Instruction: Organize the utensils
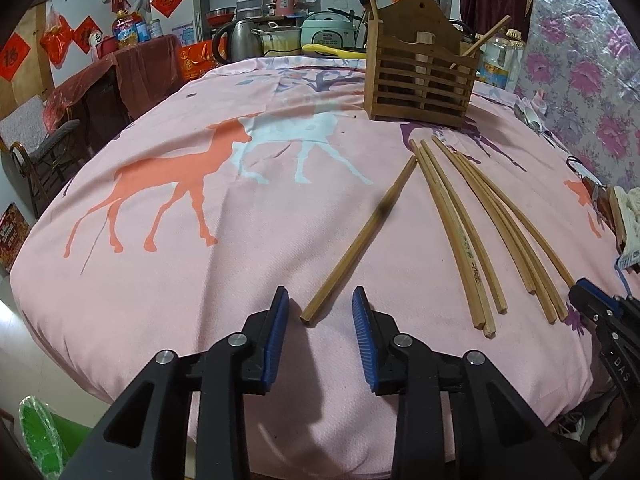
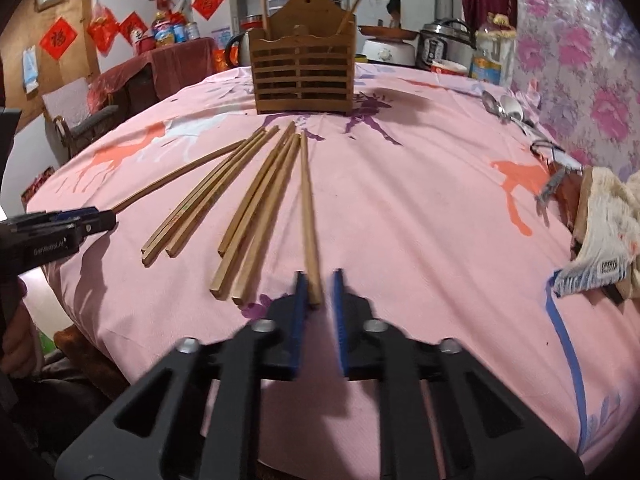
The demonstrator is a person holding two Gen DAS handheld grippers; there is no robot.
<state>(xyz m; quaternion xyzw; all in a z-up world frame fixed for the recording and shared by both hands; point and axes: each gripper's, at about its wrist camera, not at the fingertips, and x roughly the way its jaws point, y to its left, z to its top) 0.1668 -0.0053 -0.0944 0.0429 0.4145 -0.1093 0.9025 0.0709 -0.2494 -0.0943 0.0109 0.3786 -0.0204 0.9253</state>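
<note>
Several wooden chopsticks [image 1: 460, 232] lie fanned on the pink cloth in front of a slatted wooden holder [image 1: 420, 76] that has two sticks standing in it. One chopstick [image 1: 360, 236] lies apart to the left. Its near end sits between the blue pads of my left gripper [image 1: 320, 312], which is open and does not touch it. In the right wrist view the rightmost chopstick [image 2: 308, 208] runs toward the holder [image 2: 304, 76]. My right gripper [image 2: 319, 292] is shut on its near end. The left gripper [image 2: 96, 216] shows at the left edge.
Metal spoons [image 2: 504, 110] lie at the far right of the table [image 2: 420, 200]. A cloth with a packet [image 2: 600, 216] sits at the right edge. Behind the holder stand a kettle [image 1: 240, 38], a rice cooker [image 1: 328, 30] and an oil bottle [image 2: 490, 52].
</note>
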